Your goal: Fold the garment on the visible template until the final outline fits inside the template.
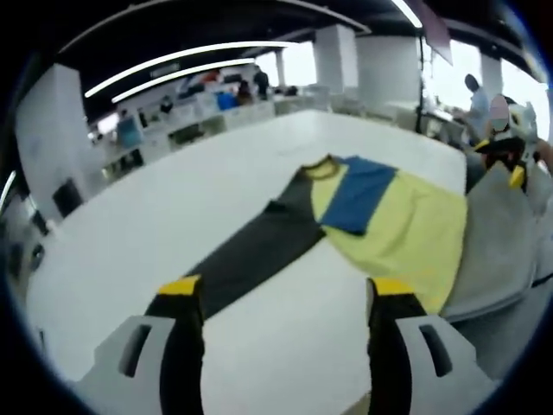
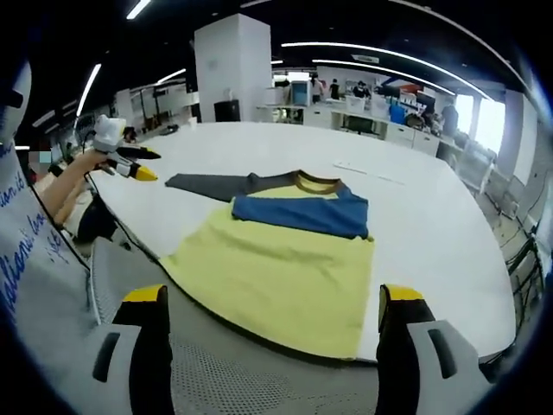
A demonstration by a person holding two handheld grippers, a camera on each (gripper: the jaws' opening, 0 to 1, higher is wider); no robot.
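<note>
Open-plan office space with white pillars, strip lights on a dark ceiling and rows of desks stands behind a large white table [image 1: 155,233], whose top is smooth and rounded at its corners; on it the garment [image 2: 285,251] lies flat, a soft short-bodied shirt with a pale yellow body, a dark grey long sleeve [image 1: 259,251] stretched straight out from the collar, a mustard-trimmed round neck, and a blue sleeve [image 2: 302,214] folded across the chest as a flat band; the yellow hem of the garment runs over the table's near edge toward a grey mesh-textured surface [image 2: 251,380], and no template outline can be told apart beneath it. In the left gripper view the left gripper [image 1: 287,290] hangs above bare table short of the garment, its black yellow-tipped fingers [image 1: 180,287] spread wide with nothing between them, the grey sleeve's cuff end lying just beyond the left fingertip. In the right gripper view the right gripper [image 2: 275,296] has its fingers equally wide and empty, framing the garment's yellow hem from the near side, apart from the cloth; the left gripper [image 2: 130,164] also appears there, held in a hand to the left of the garment's grey sleeve.
</note>
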